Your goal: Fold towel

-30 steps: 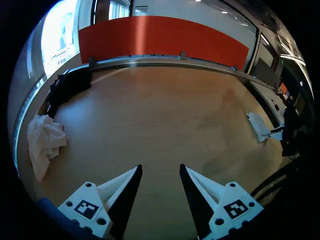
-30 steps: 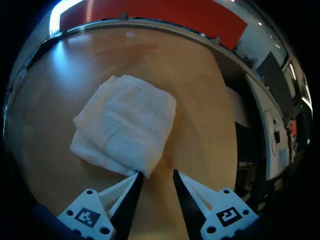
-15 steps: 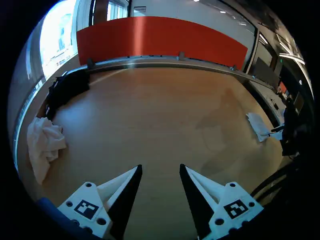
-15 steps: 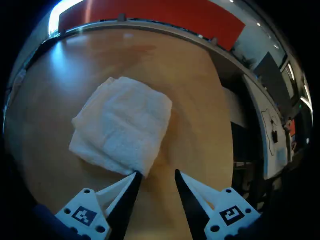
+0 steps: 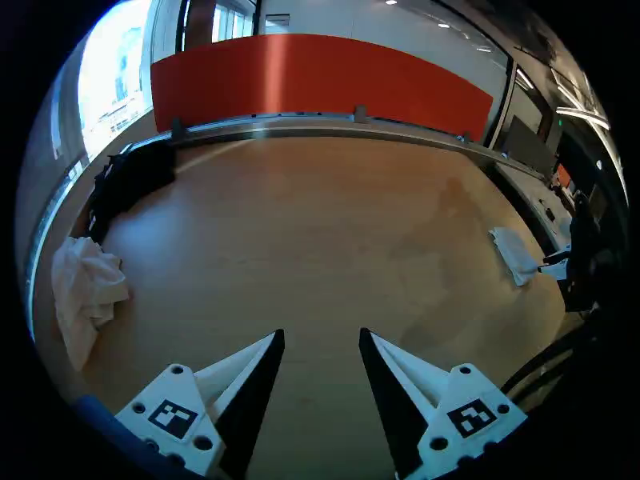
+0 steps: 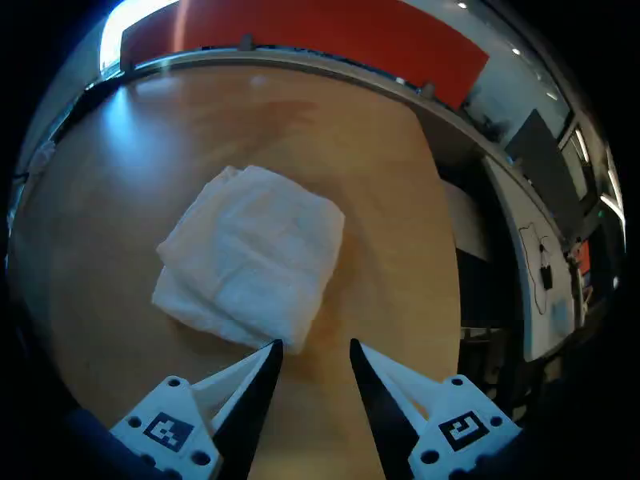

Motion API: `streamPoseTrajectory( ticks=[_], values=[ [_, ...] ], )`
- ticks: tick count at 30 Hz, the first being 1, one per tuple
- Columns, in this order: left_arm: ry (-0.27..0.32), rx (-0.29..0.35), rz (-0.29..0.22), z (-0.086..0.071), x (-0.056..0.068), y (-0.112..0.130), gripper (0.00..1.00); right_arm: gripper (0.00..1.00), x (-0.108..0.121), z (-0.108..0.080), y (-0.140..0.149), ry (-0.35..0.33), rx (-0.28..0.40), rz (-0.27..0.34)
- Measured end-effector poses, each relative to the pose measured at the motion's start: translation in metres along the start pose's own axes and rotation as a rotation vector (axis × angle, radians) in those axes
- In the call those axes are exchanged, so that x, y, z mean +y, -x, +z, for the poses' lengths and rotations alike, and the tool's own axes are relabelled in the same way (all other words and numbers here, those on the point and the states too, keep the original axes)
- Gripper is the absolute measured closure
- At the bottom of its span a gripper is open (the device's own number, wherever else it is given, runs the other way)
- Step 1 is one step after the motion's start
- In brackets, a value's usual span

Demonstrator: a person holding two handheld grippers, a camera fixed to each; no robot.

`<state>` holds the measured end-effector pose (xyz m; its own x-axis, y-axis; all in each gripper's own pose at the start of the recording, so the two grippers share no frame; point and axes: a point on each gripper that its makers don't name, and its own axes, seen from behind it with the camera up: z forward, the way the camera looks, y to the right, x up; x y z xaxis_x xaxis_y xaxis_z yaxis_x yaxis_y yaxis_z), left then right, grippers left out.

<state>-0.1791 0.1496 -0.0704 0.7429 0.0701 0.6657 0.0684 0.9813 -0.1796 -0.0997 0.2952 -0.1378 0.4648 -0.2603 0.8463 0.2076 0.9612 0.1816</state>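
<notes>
Right gripper view: right claw (image 6: 312,344) parted to a moderate gap, nothing between the fingers. Folded white towel (image 6: 252,256) lies flat on the wooden bench (image 6: 384,200), centre-left of frame. Its near corner sits just beside the claw's left fingertip; contact cannot be told.

Left gripper view: left claw (image 5: 320,332) likewise parted, holding nothing, above the bench wood. Crumpled white cloth (image 5: 80,292) at left edge. Dark bundle (image 5: 132,180) upper left. Red panel (image 5: 320,80) across the top.
</notes>
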Motion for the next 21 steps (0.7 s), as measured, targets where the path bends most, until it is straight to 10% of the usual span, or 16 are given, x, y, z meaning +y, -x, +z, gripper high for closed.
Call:
streamPoseTrajectory(
  ticks=[21],
  values=[
    [-0.019, 0.007, -0.023, -0.009, -0.013, 0.005, 0.32, 0.36, -0.075, 0.007, -0.053, -0.111, 0.090, -0.045]
  ],
)
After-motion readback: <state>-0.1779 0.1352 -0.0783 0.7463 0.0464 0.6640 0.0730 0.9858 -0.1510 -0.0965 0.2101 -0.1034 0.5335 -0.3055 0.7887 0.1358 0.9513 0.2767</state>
